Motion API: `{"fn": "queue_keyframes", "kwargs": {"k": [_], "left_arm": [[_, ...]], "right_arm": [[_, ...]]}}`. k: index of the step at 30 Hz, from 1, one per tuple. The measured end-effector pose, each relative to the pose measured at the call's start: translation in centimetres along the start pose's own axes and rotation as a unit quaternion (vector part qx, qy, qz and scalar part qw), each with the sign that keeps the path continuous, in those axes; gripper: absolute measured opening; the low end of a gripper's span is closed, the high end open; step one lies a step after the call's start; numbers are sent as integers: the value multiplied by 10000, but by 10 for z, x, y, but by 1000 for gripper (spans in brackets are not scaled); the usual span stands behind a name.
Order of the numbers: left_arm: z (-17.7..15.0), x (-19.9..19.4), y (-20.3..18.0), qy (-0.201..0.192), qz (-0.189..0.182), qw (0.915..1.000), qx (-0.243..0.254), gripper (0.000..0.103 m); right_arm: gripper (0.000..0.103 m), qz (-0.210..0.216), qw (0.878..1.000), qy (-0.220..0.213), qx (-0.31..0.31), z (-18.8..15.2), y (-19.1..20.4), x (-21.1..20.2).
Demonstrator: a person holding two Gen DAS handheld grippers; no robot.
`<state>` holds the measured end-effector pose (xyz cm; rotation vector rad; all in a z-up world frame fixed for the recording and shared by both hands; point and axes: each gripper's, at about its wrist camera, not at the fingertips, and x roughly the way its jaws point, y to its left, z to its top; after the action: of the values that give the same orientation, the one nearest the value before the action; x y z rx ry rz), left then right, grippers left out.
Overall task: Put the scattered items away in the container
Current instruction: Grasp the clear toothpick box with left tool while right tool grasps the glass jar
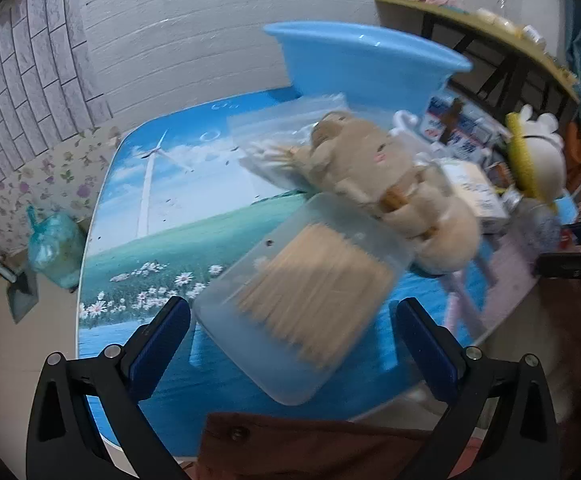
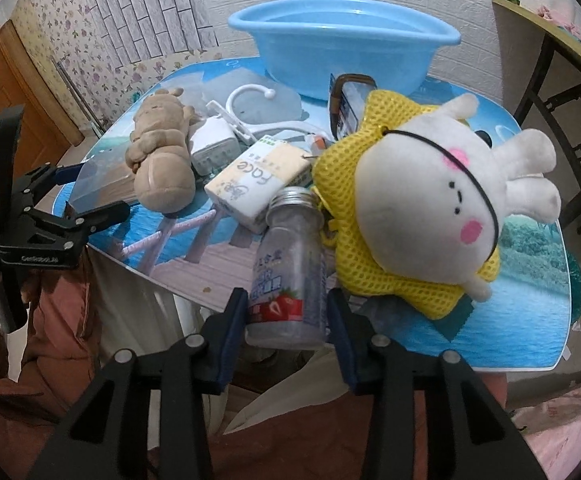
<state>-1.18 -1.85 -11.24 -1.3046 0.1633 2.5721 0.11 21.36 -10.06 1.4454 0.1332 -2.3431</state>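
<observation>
Glossy blue plastic basin (image 2: pixel 342 46); frosted clear plastic box (image 1: pixel 302 300), wooden sticks; matt plush bear (image 2: pixel 162 148); yellow mesh cloth (image 2: pixel 370 152); bottle (image 2: pixel 286 268), metal cap.

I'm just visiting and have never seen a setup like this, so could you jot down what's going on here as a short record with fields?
Setting: table with a printed scenery top
Container: blue basin at the far edge; nothing visible inside
Left gripper: fingers open around a clear box of wooden sticks
Right gripper: fingers on either side of a strawberry-label bottle; contact unclear
Still scattered: brown plush, white plush in yellow mesh, tissue pack, white hanger
</observation>
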Motion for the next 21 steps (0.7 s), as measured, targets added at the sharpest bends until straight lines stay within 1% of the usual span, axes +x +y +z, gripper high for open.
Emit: {"fn": "queue_keyframes", "kwargs": {"k": [2, 3, 5, 6, 8, 11, 16, 18, 21], "left_arm": [[-3, -5, -2, -31, -89, 10000, 25, 94], [-5, -7, -3, -18, -63, 10000, 46, 92], [-10, -11, -6, 4, -8, 10000, 97, 82], [-11, -13, -6, 8, -10, 9999, 105, 80], [-13, -18, -5, 31, -65, 9999, 93, 71], [-16, -25, -6, 74, -201, 9998, 63, 69], [-23, -35, -15, 158, -315, 9990, 260, 69], [-24, -35, -17, 147, -298, 9988, 355, 69], [-19, -34, -15, 86, -203, 9991, 350, 70]], "right_arm": [[40, 67, 10000, -7, -5, 0, 0, 0], [40, 73, 10000, -13, -17, 0, 1, 0], [40, 76, 10000, -27, -42, 1, 3, 0], [40, 85, 9999, -32, -50, 2, 3, 1], [40, 114, 9999, -53, -51, 2, 3, 1], [40, 139, 9999, -83, -48, 2, 2, 3], [40, 203, 9997, -116, -34, 1, 2, 3], [40, 232, 9996, -128, -28, 0, 1, 3], [40, 243, 9996, -134, -32, 0, 1, 2]]}}
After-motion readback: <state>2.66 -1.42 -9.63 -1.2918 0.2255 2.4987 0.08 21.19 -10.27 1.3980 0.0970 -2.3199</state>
